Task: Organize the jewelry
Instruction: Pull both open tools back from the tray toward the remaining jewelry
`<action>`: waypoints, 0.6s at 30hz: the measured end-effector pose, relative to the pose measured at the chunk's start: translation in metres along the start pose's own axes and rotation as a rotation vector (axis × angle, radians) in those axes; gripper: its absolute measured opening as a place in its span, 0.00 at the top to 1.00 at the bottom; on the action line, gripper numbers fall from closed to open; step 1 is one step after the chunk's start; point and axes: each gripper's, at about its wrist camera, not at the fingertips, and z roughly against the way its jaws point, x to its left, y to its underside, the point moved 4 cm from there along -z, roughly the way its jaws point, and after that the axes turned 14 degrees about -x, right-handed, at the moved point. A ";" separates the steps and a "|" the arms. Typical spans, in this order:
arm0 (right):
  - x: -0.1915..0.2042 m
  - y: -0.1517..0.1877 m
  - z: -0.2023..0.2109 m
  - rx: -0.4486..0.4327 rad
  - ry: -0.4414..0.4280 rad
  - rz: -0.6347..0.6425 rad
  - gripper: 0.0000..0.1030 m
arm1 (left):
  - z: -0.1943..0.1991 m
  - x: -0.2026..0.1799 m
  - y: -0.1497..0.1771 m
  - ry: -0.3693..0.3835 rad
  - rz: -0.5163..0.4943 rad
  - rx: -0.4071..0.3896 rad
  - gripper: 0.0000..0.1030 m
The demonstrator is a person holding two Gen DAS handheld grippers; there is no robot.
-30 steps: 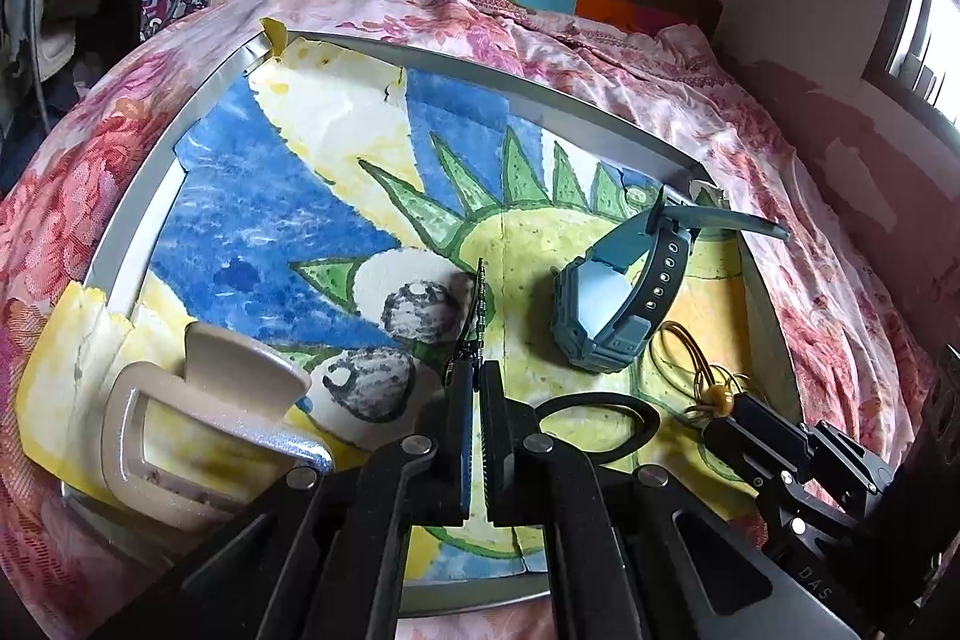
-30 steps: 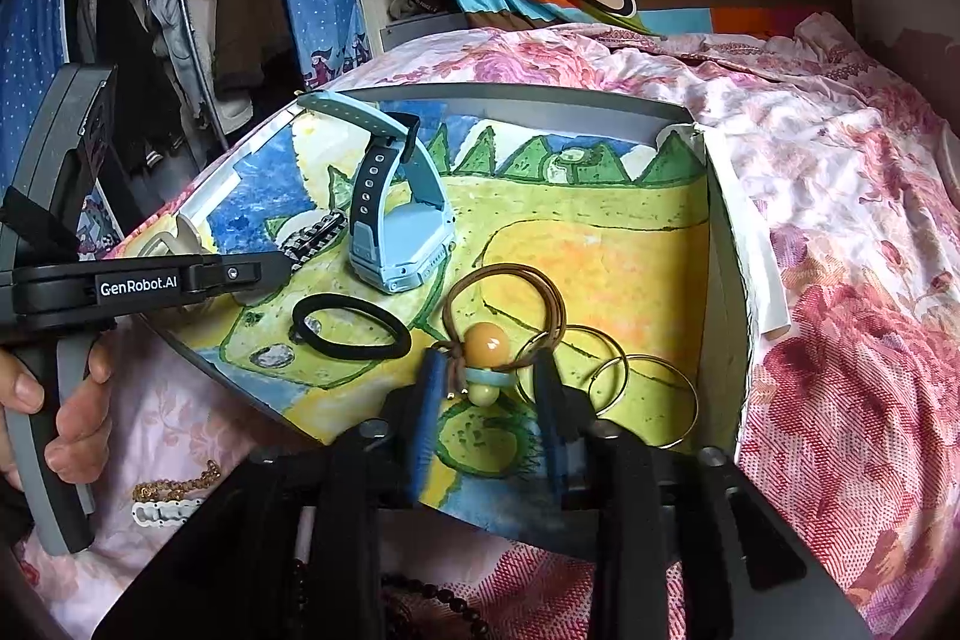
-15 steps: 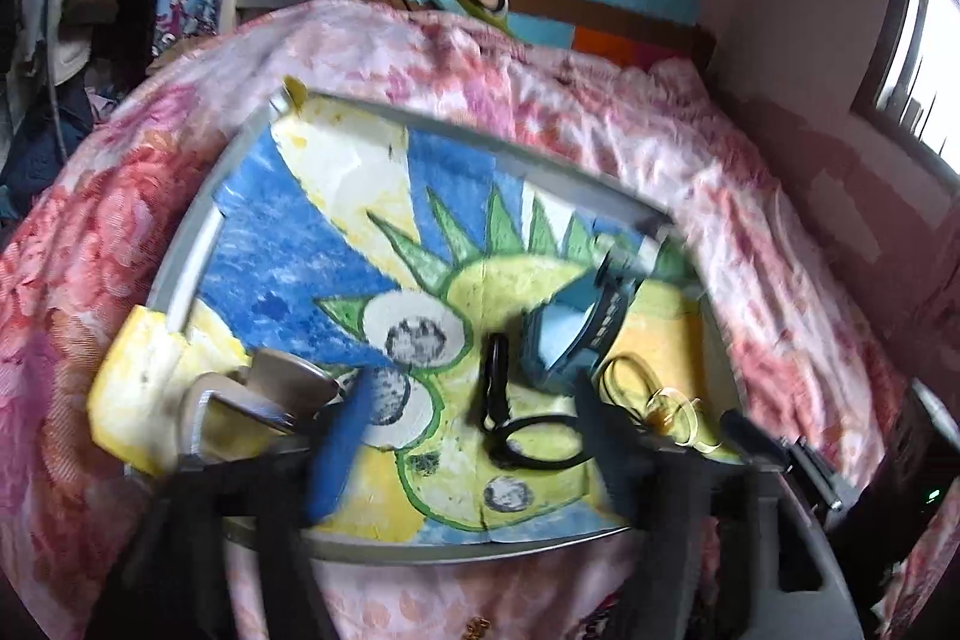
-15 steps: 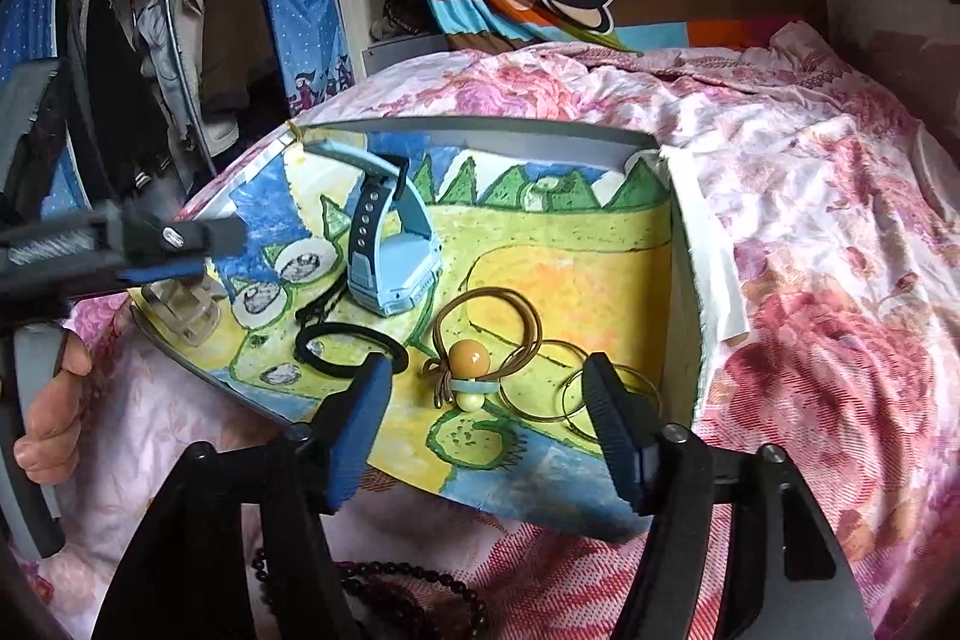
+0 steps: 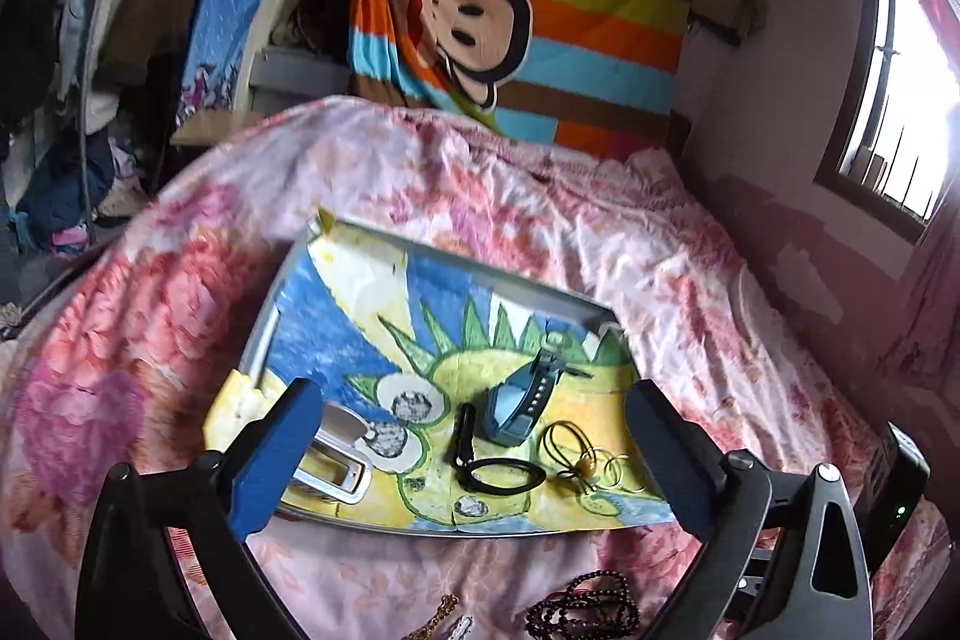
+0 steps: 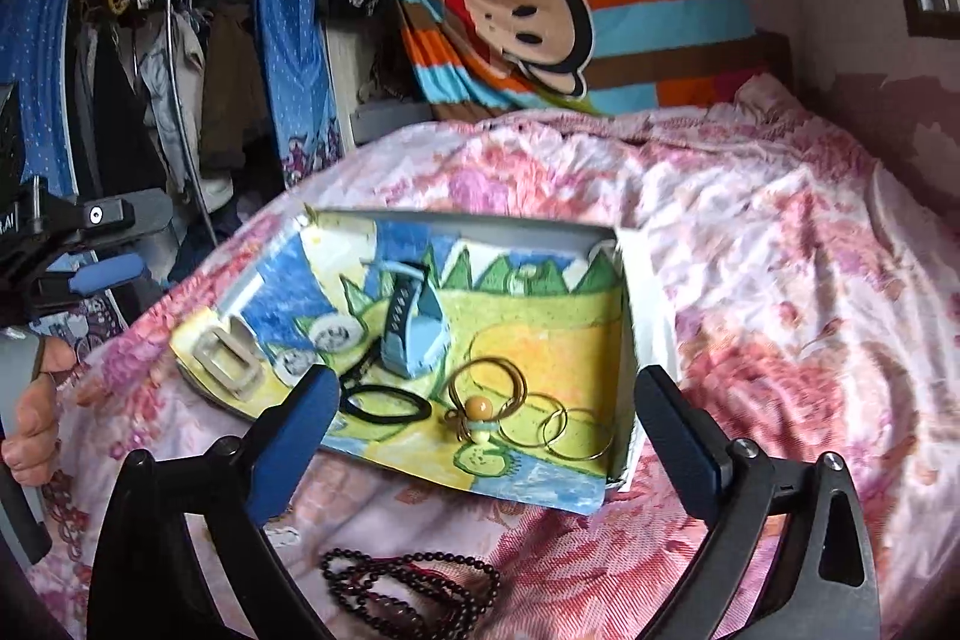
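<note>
A grey tray (image 5: 420, 253) lined with a painted paper lies on the bed; it also shows in the right wrist view (image 6: 480, 223). On it lie a blue watch (image 5: 519, 403) (image 6: 420, 328), a black bracelet piece (image 5: 463, 433), a black hair tie (image 5: 501, 475) (image 6: 387, 406), a brown hair tie with an orange bead (image 5: 585, 466) (image 6: 480, 407), thin gold bangles (image 6: 576, 430) and a beige hair claw (image 5: 336, 466) (image 6: 231, 361). My left gripper (image 5: 474, 460) and right gripper (image 6: 480, 442) are open, empty, held back above the tray's near edge.
A dark bead necklace (image 6: 414, 586) (image 5: 582, 607) and a gold chain (image 5: 441, 619) lie on the pink floral bedspread (image 6: 780, 280) in front of the tray. A striped monkey blanket (image 5: 522, 22) hangs behind. Clothes hang at the left (image 6: 168, 100).
Both grippers have opened wide and pulled back and up from the tray. The left let go of the black bracelet piece, the right of the beaded hair tie; both lie on the tray.
</note>
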 end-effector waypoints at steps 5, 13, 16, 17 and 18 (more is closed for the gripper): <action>0.009 -0.018 0.035 -0.084 0.007 0.020 0.02 | 0.033 -0.004 -0.007 0.002 -0.040 -0.064 0.00; 0.024 -0.025 0.092 -0.168 0.032 0.049 0.02 | 0.092 -0.004 -0.001 0.033 -0.119 -0.135 0.00; 0.026 -0.024 0.112 -0.178 0.047 0.057 0.02 | 0.107 0.002 0.008 0.051 -0.127 -0.132 0.00; 0.026 -0.021 0.119 -0.175 0.051 0.063 0.02 | 0.110 0.003 0.010 0.055 -0.129 -0.131 0.00; 0.027 -0.018 0.125 -0.170 0.054 0.069 0.02 | 0.114 0.005 0.014 0.059 -0.131 -0.129 0.00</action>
